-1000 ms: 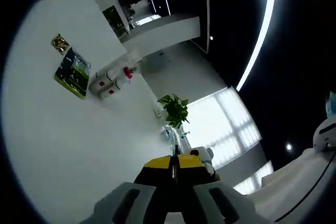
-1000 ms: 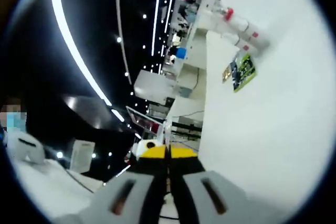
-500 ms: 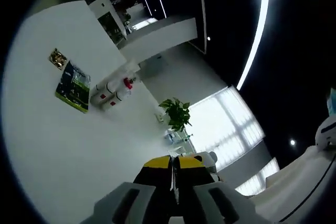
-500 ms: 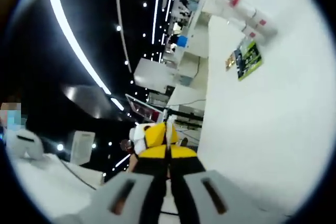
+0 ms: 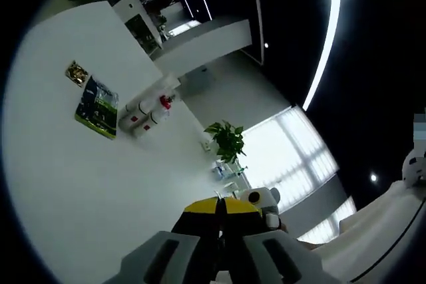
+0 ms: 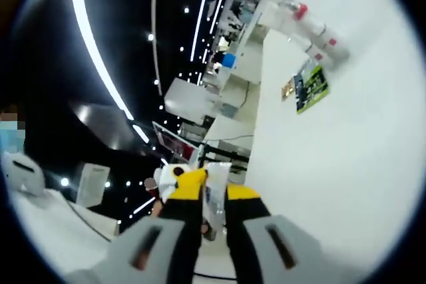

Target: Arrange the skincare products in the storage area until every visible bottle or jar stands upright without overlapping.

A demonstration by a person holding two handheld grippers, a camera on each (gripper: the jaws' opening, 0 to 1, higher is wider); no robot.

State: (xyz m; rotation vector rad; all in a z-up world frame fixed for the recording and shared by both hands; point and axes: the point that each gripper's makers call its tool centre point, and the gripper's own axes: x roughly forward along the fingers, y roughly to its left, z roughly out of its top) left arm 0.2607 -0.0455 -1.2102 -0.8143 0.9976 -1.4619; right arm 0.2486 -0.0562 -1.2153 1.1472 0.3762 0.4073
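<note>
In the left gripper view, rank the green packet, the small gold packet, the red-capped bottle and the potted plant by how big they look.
1. Green packet.
2. Potted plant, close to the packet in apparent size; it stands farther off, so true size is unsure.
3. Red-capped bottle.
4. Small gold packet.

The worktop (image 5: 80, 184) lies broad and bare. Bottles (image 5: 143, 112) and a green packet (image 5: 96, 108) crowd its far part.

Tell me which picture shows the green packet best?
The left gripper view. There the green packet lies flat on the white table, fairly large and face-on, beside the lying bottles. In the right gripper view the packet is smaller and seen at a slant.
</note>
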